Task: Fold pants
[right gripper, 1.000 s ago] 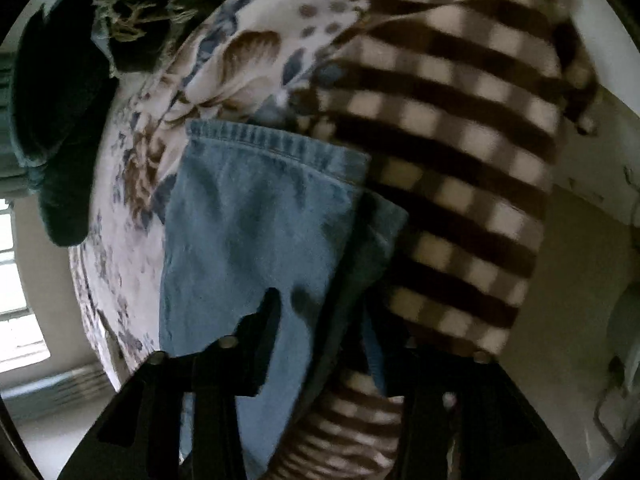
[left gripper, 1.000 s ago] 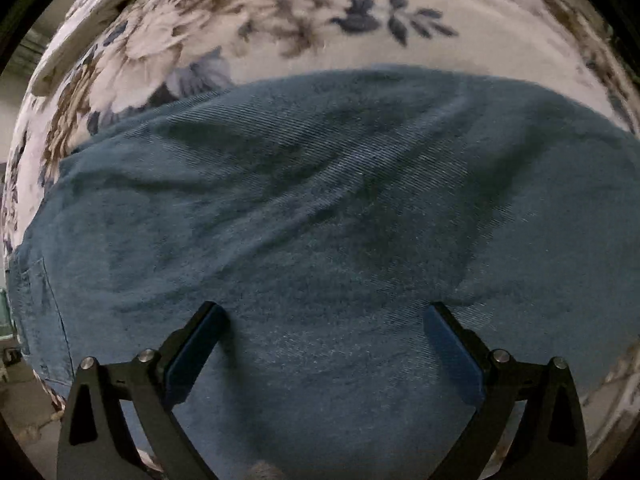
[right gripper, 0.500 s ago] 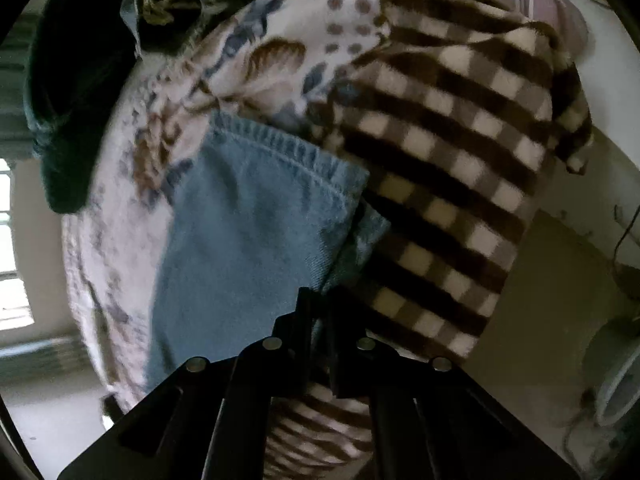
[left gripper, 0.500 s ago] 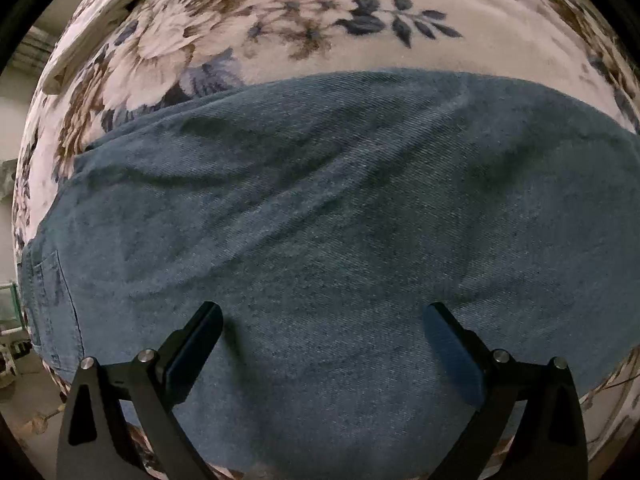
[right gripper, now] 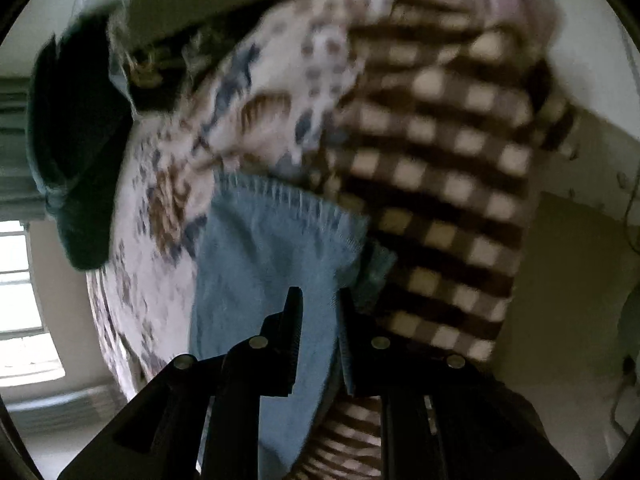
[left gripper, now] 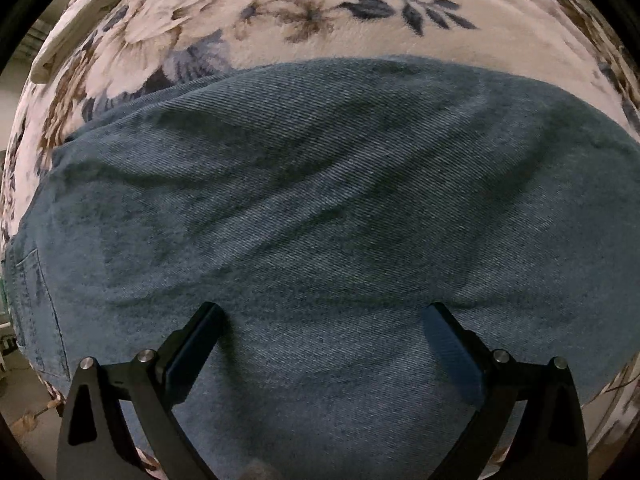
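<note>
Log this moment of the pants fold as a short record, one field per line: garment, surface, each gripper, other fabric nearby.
garment: blue denim pants, spread flat with slight wrinkles
surface: floral blanket under the pants
left gripper: open, fingers apart over the denim, nothing between them
right gripper: shut on the pants near the hem end
other fabric: brown checked blanket beside the hem; dark green cloth at far left
image quality: right wrist view blurred

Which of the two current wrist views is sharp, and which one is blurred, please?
Left wrist view: sharp, the denim weave of the pants clear, dim light, soft shadows in its wrinkles. Right wrist view: motion-blurred, the checked blanket smeared, bright window at the left edge.
</note>
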Tool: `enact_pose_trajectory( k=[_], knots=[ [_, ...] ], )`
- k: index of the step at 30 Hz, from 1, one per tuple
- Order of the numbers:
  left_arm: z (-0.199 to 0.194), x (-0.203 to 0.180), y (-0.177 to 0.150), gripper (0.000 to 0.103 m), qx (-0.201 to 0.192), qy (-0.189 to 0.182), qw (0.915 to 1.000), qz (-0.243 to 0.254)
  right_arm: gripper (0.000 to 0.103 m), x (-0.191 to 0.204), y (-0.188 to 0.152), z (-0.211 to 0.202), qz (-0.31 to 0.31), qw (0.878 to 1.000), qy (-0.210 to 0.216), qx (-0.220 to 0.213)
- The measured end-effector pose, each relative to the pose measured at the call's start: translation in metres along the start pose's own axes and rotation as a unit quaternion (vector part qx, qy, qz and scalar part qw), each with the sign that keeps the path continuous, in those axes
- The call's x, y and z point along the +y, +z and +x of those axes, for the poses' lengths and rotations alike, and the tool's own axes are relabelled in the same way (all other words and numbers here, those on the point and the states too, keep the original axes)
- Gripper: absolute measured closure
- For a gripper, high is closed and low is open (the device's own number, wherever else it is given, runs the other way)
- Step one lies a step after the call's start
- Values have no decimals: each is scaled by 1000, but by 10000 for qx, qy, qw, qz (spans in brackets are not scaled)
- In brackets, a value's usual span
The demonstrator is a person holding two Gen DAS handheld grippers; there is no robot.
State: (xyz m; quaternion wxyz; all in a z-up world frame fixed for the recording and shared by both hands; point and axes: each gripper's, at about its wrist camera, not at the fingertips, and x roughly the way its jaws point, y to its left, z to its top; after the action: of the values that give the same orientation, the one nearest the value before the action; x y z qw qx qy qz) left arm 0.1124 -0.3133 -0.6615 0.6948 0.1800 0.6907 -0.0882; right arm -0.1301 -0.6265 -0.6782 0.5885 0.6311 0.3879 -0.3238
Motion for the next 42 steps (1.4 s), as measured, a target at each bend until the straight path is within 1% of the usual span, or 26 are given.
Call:
enact_pose_trajectory(
  k=[1,3,5,6,8,12,14,16,18,20,22,23,26,27,31,34,36,42],
  knots=[
    [0,-5,1,0,-23,-1,10000,1,84,0,0,3,37,10000,-18,36],
    [0,-10,6,0,-40,-8,10000,-4,84,3,1,11,-119,9995,-275,113],
    [1,-15,9,0,-66,-14,10000,-12,84,3,2,21,-194,9990,-372,175],
    [-1,0,-1,0,-84,-24,10000,6,84,2,2,24,-173,9986,-452,207],
    [-2,2,-1,0,-114,-37,9999,10,84,1,1,22,-45,9990,-405,170],
    [-2,2,-2,0,-109,-68,9999,3,84,4,-2,12,-154,9980,-617,-13],
    [-3,1,-2,0,-112,-68,9999,2,84,0,-3,14,-103,9976,-682,20],
    [-3,1,-2,0,-115,-78,9999,0,84,-5,-2,21,35,9987,-463,186],
    [-2,2,-2,0,-123,-94,9999,-5,84,-7,-1,25,33,9989,-417,193],
    [-3,2,-3,0,-154,-117,9998,-4,84,-6,-1,30,-53,9990,-418,148],
    [-4,3,-4,0,-182,-123,9998,11,87,-5,-3,30,-61,9987,-504,90],
    [-4,4,-4,0,-185,-132,9997,11,88,-3,-4,29,-101,9985,-525,80],
    [-3,4,-4,0,-172,-141,9998,9,87,6,-5,24,-429,9965,-699,129],
    [-3,4,-4,0,-173,-138,9998,11,87,4,-5,26,-380,9964,-740,187],
    [-3,3,-3,0,-181,-131,9997,-6,85,-3,-1,32,-161,9972,-669,277],
    [-3,2,-3,0,-209,-133,9997,-7,83,-2,1,41,-209,9965,-730,354],
    [-2,2,-3,0,-224,-134,9997,-9,83,-5,3,46,-104,9967,-703,390],
    [-3,3,-4,0,-216,-170,9996,22,83,-7,2,34,-15,9979,-605,234]
  ],
)
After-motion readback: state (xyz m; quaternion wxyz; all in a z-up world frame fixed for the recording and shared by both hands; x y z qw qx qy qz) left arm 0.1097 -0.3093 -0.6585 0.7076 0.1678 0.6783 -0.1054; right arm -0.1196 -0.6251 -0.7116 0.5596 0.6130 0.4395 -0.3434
